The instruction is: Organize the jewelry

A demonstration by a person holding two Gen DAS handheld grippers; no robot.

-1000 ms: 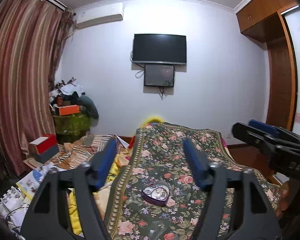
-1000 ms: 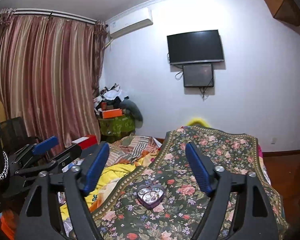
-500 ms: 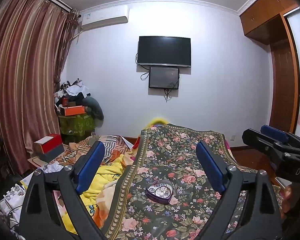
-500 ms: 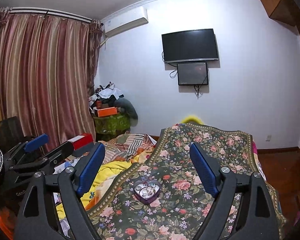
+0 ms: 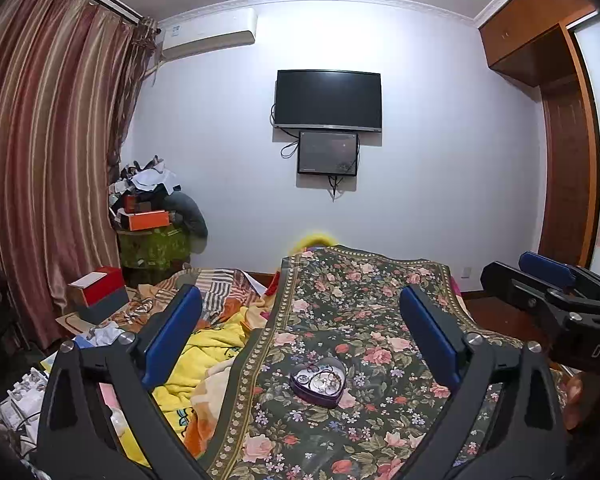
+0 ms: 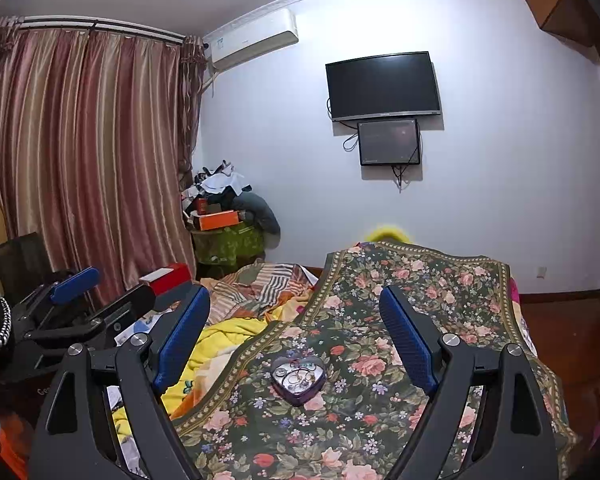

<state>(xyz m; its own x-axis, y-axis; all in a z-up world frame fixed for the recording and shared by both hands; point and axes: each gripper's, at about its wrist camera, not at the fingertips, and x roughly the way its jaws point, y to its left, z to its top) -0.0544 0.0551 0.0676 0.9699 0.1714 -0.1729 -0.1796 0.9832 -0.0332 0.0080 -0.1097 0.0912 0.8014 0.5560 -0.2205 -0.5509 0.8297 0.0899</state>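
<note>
A heart-shaped jewelry box [image 5: 318,378] lies open on the bed's floral blanket [image 5: 364,304], rings inside, its point aimed toward the cameras. Above it, left tongs [image 5: 300,344] and right tongs [image 6: 296,338] both gape wide, holding nothing.

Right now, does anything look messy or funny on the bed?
The heart-shaped box sits lidless on the floral cover, its jewelry heaped in a jumble. Beside the cover, the yellow blanket lies crumpled.
</note>
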